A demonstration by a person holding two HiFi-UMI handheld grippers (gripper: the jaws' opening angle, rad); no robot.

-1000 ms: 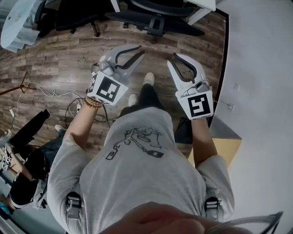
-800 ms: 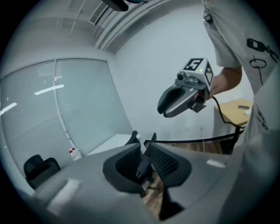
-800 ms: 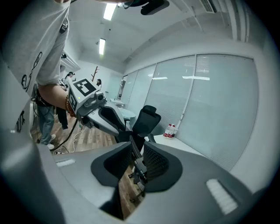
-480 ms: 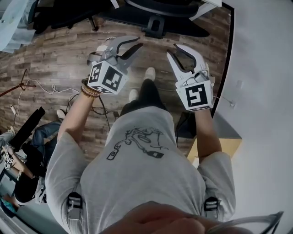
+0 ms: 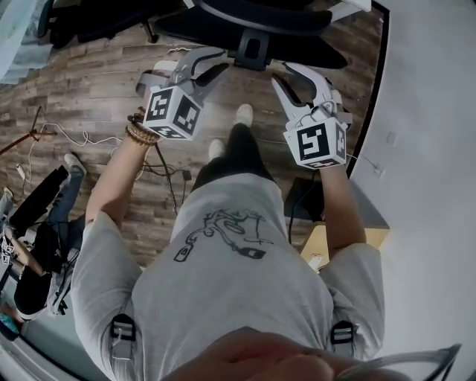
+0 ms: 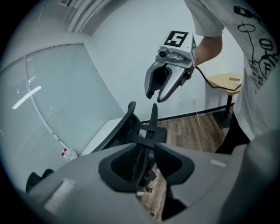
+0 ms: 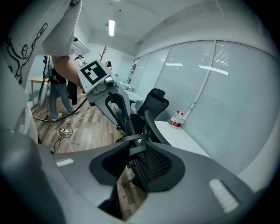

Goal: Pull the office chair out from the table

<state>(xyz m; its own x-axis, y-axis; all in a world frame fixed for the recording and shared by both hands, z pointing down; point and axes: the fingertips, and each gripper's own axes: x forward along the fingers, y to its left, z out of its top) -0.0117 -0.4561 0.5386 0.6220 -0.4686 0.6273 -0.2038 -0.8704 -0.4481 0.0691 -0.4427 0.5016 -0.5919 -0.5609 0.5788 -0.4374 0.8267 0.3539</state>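
Note:
The black office chair [image 5: 256, 22] stands at the top of the head view, its back toward me, tucked at a white table [image 7: 186, 140]. My left gripper [image 5: 221, 61] and right gripper [image 5: 281, 72] hang side by side just short of the chair back, apart from it. Both have just been opening their jaws, with nothing between them. In the left gripper view the chair's back frame [image 6: 141, 131] lies ahead of my left gripper [image 6: 146, 164], and the right gripper [image 6: 155, 98] hovers above it. The right gripper view shows the mesh back [image 7: 153, 159] close ahead and the left gripper [image 7: 122, 122] beside it.
A second black chair [image 7: 154, 101] and some bottles [image 7: 177, 118] are at the table. Cables [image 5: 82, 141] trail over the wood floor at left, where a person sits [image 5: 41, 253]. A small wooden table [image 5: 368, 238] and a white wall [image 5: 431, 186] are close on my right.
Both grippers have moved forward and down toward the chair back, which now sits closer in the head view. Their jaws stand wider than before.

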